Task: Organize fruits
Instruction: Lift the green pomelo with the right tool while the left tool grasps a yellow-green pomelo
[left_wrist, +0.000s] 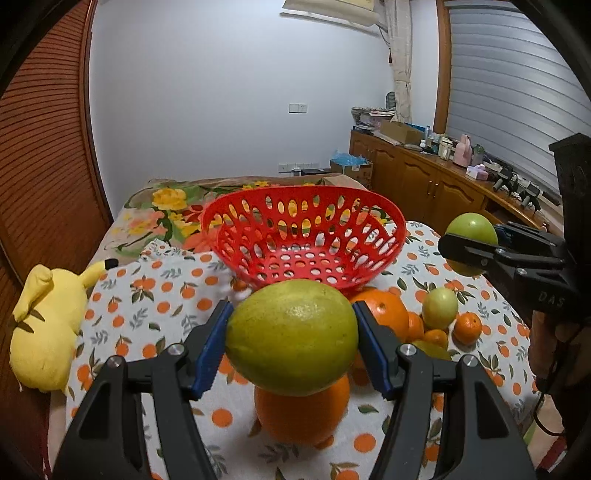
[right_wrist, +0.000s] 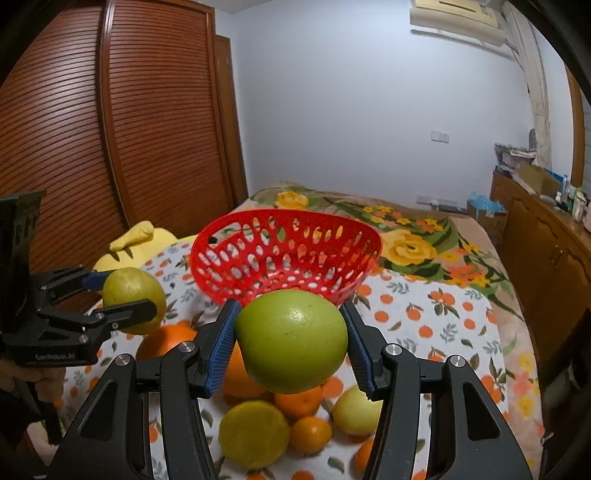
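Note:
My left gripper (left_wrist: 291, 341) is shut on a large yellow-green citrus (left_wrist: 291, 338), lifted above the cloth just short of the red perforated basket (left_wrist: 303, 240). My right gripper (right_wrist: 290, 341) is shut on a green apple (right_wrist: 291, 339), also raised in front of the basket (right_wrist: 286, 253), which holds nothing. Each gripper shows in the other's view: the right one with its apple (left_wrist: 471, 230) at the right, the left one with its citrus (right_wrist: 133, 299) at the left. Under them lie a big orange (left_wrist: 301, 413), more oranges (left_wrist: 384, 314), small tangerines (left_wrist: 467, 326) and a pale green fruit (left_wrist: 439, 308).
The fruit lies on an orange-print cloth (left_wrist: 155, 295) over a flowered blanket (right_wrist: 417, 243). A yellow plush toy (left_wrist: 44, 325) rests at the cloth's left edge. A wooden louvred wardrobe (right_wrist: 110, 147) stands on the left, a cluttered wooden sideboard (left_wrist: 443, 173) on the right.

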